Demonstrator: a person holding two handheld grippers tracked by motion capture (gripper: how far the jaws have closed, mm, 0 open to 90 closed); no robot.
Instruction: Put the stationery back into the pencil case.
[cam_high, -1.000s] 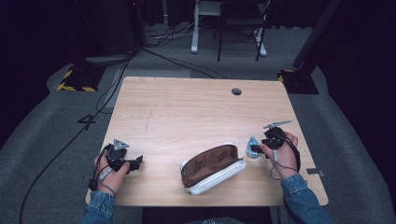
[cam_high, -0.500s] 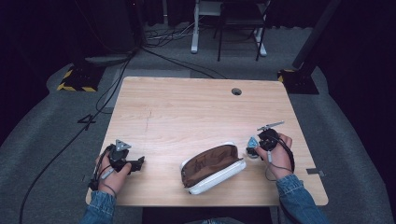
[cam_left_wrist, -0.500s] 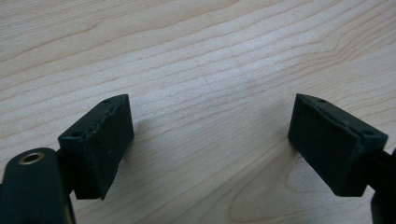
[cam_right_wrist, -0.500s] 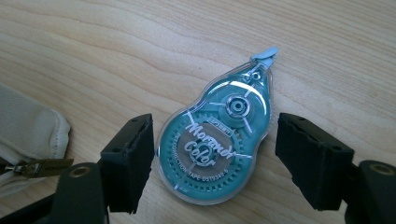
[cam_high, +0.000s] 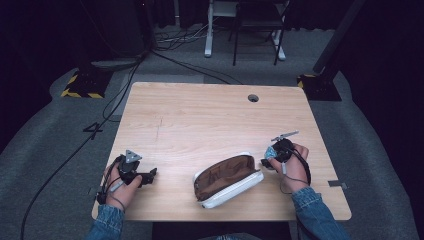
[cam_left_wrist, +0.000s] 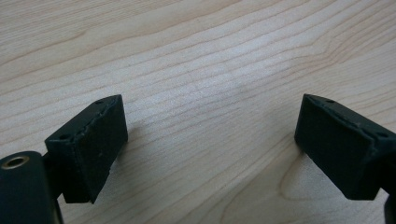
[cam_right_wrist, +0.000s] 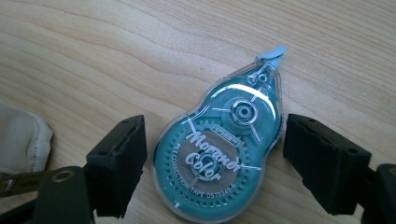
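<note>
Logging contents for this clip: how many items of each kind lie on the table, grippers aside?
Pencil case, open, white outside and brown inside: 1
Correction tape dispenser, teal: 1
Total: 2

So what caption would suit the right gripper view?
Open claw straddling a teal correction tape lying flat on the wooden table.

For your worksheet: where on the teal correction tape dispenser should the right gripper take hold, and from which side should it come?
Grip the correction tape dispenser across its wide round body, not the narrow tip end. It lies flat on the table, so come from above. The right gripper has just been opening and already straddles that body, pads apparently clear of it.
</note>
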